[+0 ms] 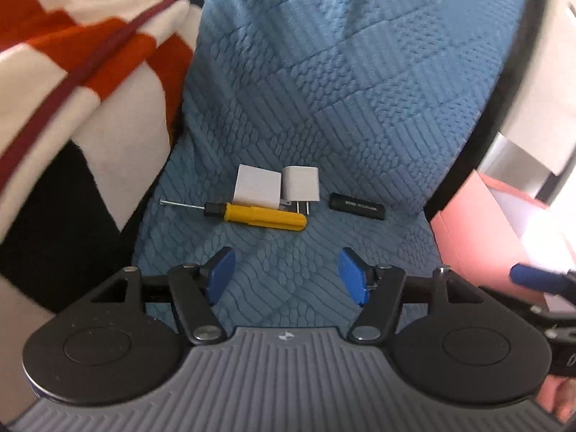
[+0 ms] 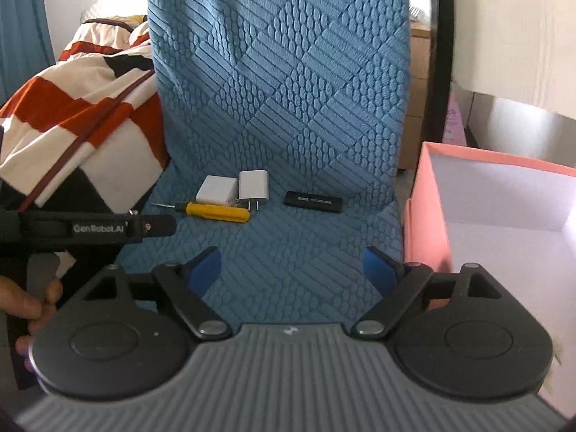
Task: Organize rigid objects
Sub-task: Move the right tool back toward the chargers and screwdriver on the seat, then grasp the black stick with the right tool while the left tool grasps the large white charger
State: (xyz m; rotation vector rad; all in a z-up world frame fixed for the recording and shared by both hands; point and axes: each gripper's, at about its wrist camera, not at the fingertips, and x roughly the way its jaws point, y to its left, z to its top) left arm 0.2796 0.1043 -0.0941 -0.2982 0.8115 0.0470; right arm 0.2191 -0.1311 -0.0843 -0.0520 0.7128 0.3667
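On a blue quilted seat [image 1: 324,108] lie a yellow-handled screwdriver [image 1: 262,215], two white plug adapters side by side [image 1: 257,188] [image 1: 301,184], and a small black rectangular device [image 1: 357,207]. The same items show in the right wrist view: the screwdriver [image 2: 216,211], the adapters [image 2: 217,190] [image 2: 253,185], the black device [image 2: 312,202]. My left gripper [image 1: 287,274] is open and empty, just short of the screwdriver. My right gripper [image 2: 293,273] is open and empty, short of the row of items.
An open pink box [image 2: 428,208] with a white inside stands right of the seat; it also shows in the left wrist view [image 1: 468,223]. A red, white and black striped blanket [image 1: 82,82] lies on the left. The left gripper's body [image 2: 100,228] reaches in at left.
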